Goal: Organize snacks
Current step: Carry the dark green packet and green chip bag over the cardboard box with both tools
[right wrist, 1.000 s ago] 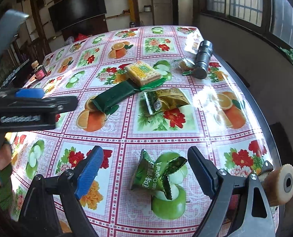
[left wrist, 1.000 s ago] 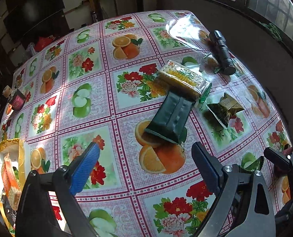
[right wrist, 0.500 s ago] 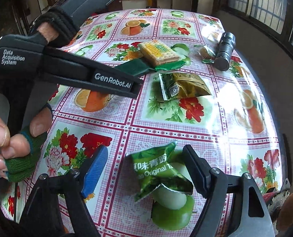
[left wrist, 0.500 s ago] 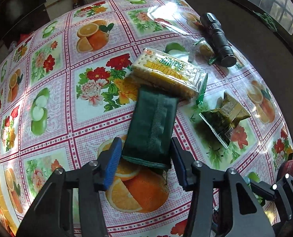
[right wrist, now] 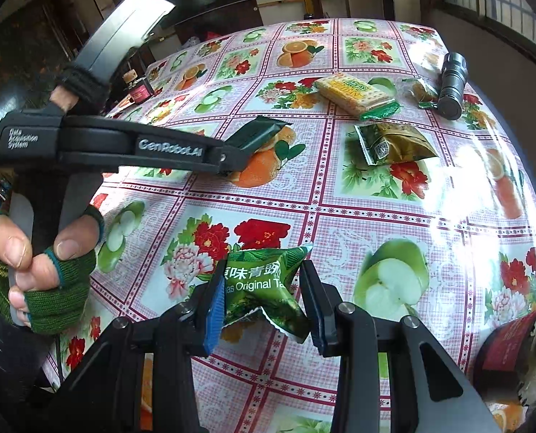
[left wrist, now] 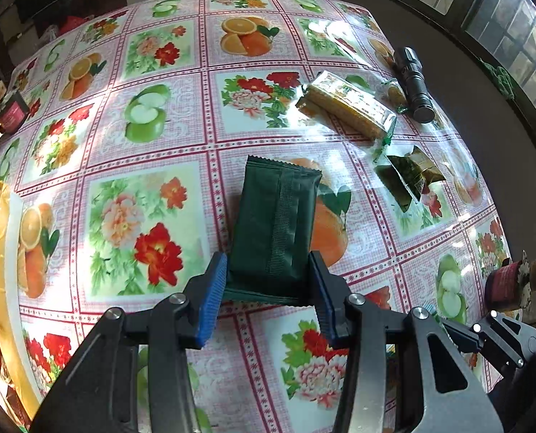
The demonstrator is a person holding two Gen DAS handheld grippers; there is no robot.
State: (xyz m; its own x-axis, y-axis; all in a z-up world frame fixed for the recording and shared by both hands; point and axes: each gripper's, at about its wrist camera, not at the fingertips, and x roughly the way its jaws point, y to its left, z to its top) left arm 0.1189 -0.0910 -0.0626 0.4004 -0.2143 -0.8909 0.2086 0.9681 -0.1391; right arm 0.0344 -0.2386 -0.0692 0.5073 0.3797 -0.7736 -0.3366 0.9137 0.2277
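Observation:
My left gripper (left wrist: pixel 268 263) has its blue pads pressed on the near end of a dark green packet (left wrist: pixel 278 216), and its jaws are still closing. The packet's far end points away over the flowered tablecloth (left wrist: pixel 152 166). In the right wrist view that packet (right wrist: pixel 260 131) sticks out of the left gripper, held by a hand in a green fingerless glove (right wrist: pixel 58 292). My right gripper (right wrist: pixel 262 274) is closing on a crumpled bright green pea snack bag (right wrist: pixel 260 288), with both pads touching its sides.
A yellow cracker pack (left wrist: pixel 347 106), an olive-gold packet (left wrist: pixel 408 175), a small wrapped snack (right wrist: pixel 417 90) and a black flashlight (left wrist: pixel 414 84) lie at the far right. A yellow box (left wrist: pixel 0 238) sits at the left edge. A red corked jar (left wrist: pixel 509 281) stands near right.
Both grippers went from wide open to closed. The left one moved forward onto the dark green packet and pulled it off the cracker pack. The right one squeezed the green bag.

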